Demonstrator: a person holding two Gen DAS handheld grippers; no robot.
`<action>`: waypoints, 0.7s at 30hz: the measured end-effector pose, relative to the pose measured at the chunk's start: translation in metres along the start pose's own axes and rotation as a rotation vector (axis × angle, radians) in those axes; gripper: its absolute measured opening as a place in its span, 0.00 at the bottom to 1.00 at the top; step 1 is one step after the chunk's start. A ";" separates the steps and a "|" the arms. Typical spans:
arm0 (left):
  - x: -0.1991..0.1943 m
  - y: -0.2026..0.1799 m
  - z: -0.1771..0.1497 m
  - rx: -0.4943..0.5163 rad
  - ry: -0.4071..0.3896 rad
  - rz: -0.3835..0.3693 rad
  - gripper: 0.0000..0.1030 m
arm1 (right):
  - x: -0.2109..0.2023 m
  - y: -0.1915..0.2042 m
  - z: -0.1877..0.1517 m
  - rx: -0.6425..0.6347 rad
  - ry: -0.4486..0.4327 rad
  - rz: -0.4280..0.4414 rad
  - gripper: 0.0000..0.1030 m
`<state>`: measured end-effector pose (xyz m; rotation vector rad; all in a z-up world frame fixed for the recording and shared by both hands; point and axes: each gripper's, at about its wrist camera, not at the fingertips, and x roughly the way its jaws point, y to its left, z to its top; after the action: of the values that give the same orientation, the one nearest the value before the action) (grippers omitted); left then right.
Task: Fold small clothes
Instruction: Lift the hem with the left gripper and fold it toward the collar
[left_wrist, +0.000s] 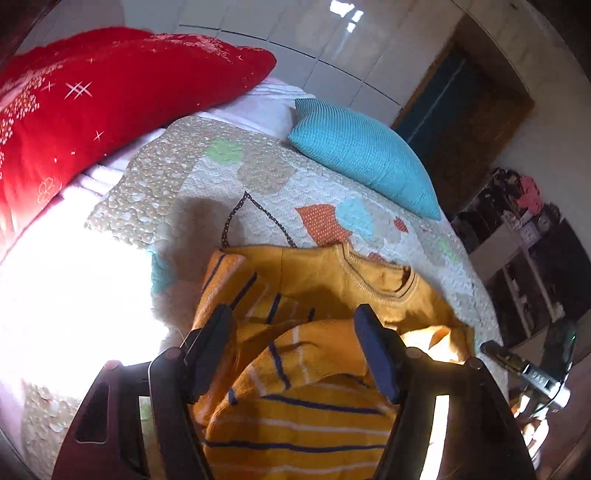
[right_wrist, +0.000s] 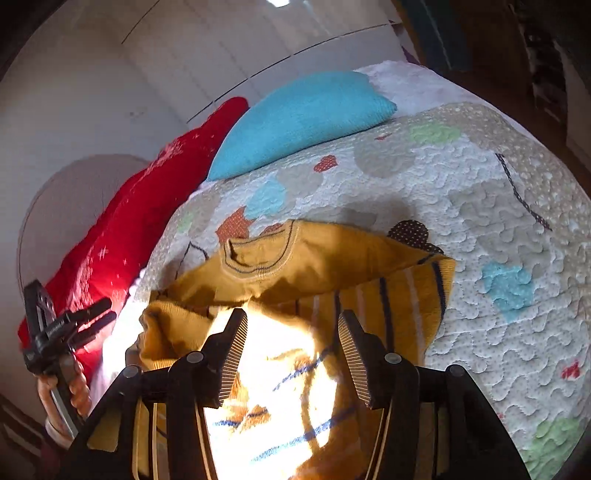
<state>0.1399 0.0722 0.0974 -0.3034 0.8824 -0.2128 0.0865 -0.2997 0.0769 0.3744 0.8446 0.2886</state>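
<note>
I have both sets of jaws standing apart with nothing pinched, and no pad presses on cloth in either wrist view. Under and between the jaws of my left gripper (left_wrist: 293, 347) lies the yellow striped sweater (left_wrist: 317, 295) on the bed, a sleeve doubled across its striped body just below the pads. From my right gripper (right_wrist: 291, 354) the same sweater fills the gap between the jaws, half washed out by a patch of sunlight, so I cannot tell how flat the cloth there lies.

As I judge it, a fold has been laid over and let go, and the step in hand is to tidy it and set up the next fold. To do that well I would lift both grippers straight off so no pad drags the loose layer, then look for the bunched sleeve end just left of the right jaws and smooth it before taking a new hold.

Just beyond the jaws the collar (right_wrist: 258, 251) faces away from me, which gives me the centre line; I would keep the next fold square to it. Beyond that is bare patterned quilt (left_wrist: 207, 206), room enough. Farthest off, well clear, are the blue cushion (left_wrist: 362, 155) and the red pillow (left_wrist: 110, 96).
</note>
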 end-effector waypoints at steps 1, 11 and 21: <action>0.000 -0.004 -0.010 0.050 0.012 0.022 0.66 | 0.002 0.012 -0.006 -0.064 0.025 -0.008 0.55; 0.040 0.019 -0.069 0.078 0.080 0.139 0.67 | 0.065 0.057 -0.050 -0.394 0.180 -0.235 0.11; 0.041 0.035 -0.078 0.006 0.047 0.088 0.76 | 0.061 0.018 0.024 -0.207 0.023 -0.495 0.11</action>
<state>0.1064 0.0788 0.0089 -0.2545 0.9390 -0.1415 0.1412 -0.2645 0.0585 -0.0374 0.8922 -0.0811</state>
